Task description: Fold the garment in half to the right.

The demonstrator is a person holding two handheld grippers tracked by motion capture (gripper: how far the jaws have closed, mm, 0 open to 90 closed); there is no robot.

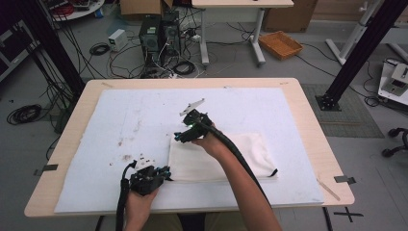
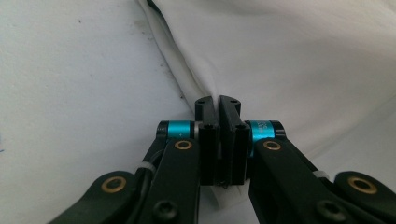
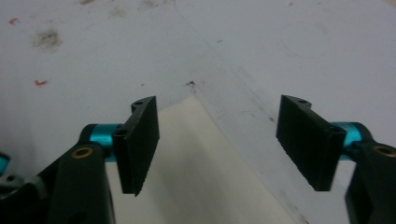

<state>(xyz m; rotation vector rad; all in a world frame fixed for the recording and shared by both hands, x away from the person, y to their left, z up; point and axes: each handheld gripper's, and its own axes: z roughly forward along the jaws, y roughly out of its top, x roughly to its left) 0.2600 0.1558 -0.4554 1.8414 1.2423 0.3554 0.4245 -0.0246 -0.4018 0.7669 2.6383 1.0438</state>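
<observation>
A: At the left of the high view, what does the left gripper point(image 1: 167, 173) hold?

B: Its jaws are closed tight on the near left corner of the cloth point(image 1: 226, 154). In the left gripper view the two black pads meet on a pinched fold of the white cloth point(image 2: 299, 60), with a scrap of it showing below them. The hand behind this gripper rests at the near edge of the table point(image 1: 308, 125).

A: Where does the cloth lie?

B: It lies folded flat on the white mat point(image 1: 125, 120), right of centre and toward the person's side. Its left edge runs from the left gripper up to the right gripper point(image 1: 179, 137). A dark tag shows at its near right corner.

A: And the right gripper?

B: It sits at the far left corner of the cloth, held in the right hand, whose forearm crosses over the cloth from the bottom of the view. Its grey plate point(image 1: 192, 106) points away from the person. In the right gripper view the jaws stand well apart, and the cloth's corner point(image 3: 187, 154) lies between and below them. The pads do not press on it. The left pad point(image 3: 138, 142) hangs over the cloth; the right pad hangs over the bare mat point(image 3: 280, 46).

A: What marks the mat?

B: Brown and red stains, left of the cloth in the high view.
</observation>
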